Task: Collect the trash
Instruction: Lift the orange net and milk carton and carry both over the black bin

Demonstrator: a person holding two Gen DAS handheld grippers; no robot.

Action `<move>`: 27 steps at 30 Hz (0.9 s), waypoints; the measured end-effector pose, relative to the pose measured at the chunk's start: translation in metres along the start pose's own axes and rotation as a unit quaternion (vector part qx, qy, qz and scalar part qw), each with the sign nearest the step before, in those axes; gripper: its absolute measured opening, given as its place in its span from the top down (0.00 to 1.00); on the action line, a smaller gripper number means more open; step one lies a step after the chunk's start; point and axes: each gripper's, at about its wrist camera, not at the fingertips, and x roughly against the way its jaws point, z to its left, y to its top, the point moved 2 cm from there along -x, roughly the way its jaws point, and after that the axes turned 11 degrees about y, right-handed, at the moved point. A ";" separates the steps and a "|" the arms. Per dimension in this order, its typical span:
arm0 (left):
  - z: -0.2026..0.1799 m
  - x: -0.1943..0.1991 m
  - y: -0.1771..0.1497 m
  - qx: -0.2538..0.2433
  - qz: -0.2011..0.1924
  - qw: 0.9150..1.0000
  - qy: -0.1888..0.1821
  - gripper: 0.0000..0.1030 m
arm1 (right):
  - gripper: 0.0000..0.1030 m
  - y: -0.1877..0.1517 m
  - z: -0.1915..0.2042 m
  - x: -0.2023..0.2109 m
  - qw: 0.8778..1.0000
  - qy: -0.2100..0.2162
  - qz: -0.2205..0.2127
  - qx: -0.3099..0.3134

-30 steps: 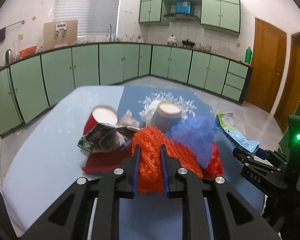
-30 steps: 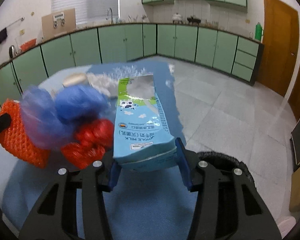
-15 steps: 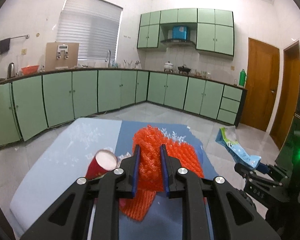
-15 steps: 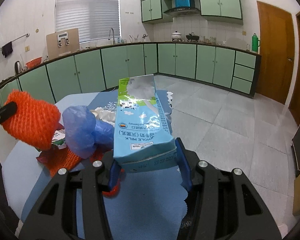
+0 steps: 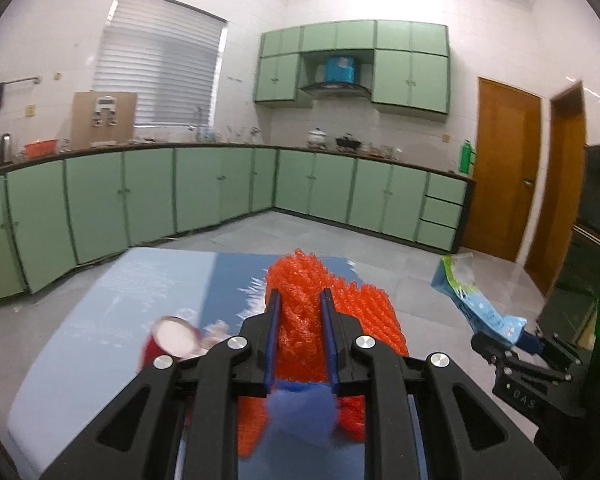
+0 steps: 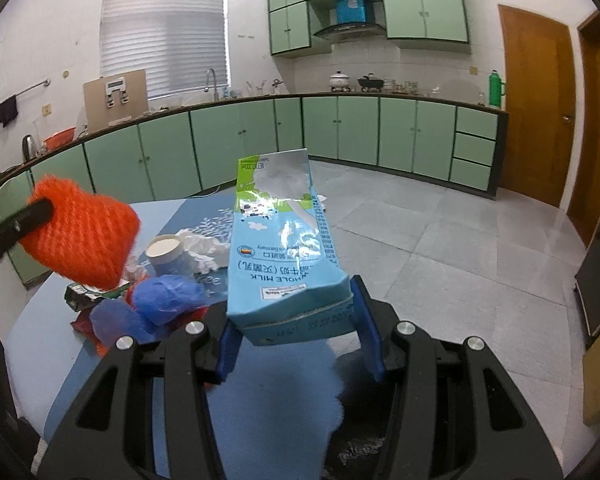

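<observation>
The left gripper (image 5: 299,312) is pressed nearly together, pinching the orange foam net (image 5: 300,280), which hangs lifted above the blue table (image 5: 112,300). The right gripper (image 6: 296,320) stands partly spread, its pads clamped on the bottom end of the milk carton (image 6: 282,240), raised off the table to the right. On the table beneath lie a blue plastic bag (image 6: 164,300), a white paper cup (image 6: 166,254) on its side, crumpled tissue (image 6: 204,248), and a red cup (image 5: 168,340) at near left; what is inside them cannot be told.
</observation>
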 end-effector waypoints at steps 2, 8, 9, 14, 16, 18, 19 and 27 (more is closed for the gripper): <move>-0.013 -0.002 -0.005 -0.011 0.008 1.000 -0.019 0.82 | 0.54 -0.001 -0.010 0.007 1.000 -0.011 -0.003 -0.006; -0.057 -0.015 -0.018 -0.035 0.033 0.996 -0.073 0.82 | 0.54 -0.012 -0.046 0.027 0.998 -0.053 -0.005 -0.029; -0.064 -0.016 -0.019 -0.037 0.035 0.996 -0.079 0.82 | 0.54 -0.015 -0.053 0.030 0.998 -0.061 -0.004 -0.034; -0.101 -0.024 -0.030 -0.057 0.046 0.991 -0.114 0.82 | 0.54 -0.029 -0.084 0.043 0.994 -0.095 -0.002 -0.056; -0.114 -0.025 -0.033 -0.064 0.050 0.989 -0.123 0.82 | 0.54 -0.035 -0.095 0.046 0.992 -0.106 -0.001 -0.064; -0.127 -0.028 -0.036 -0.071 0.054 0.987 -0.133 0.82 | 0.54 -0.041 -0.106 0.048 0.990 -0.117 0.002 -0.072; -0.132 -0.030 -0.037 -0.074 0.056 0.986 -0.137 0.82 | 0.54 -0.045 -0.111 0.047 0.990 -0.122 0.005 -0.076; -0.174 -0.047 -0.045 -0.095 0.073 0.980 -0.160 0.81 | 0.54 -0.074 -0.136 0.041 0.985 -0.137 0.025 -0.103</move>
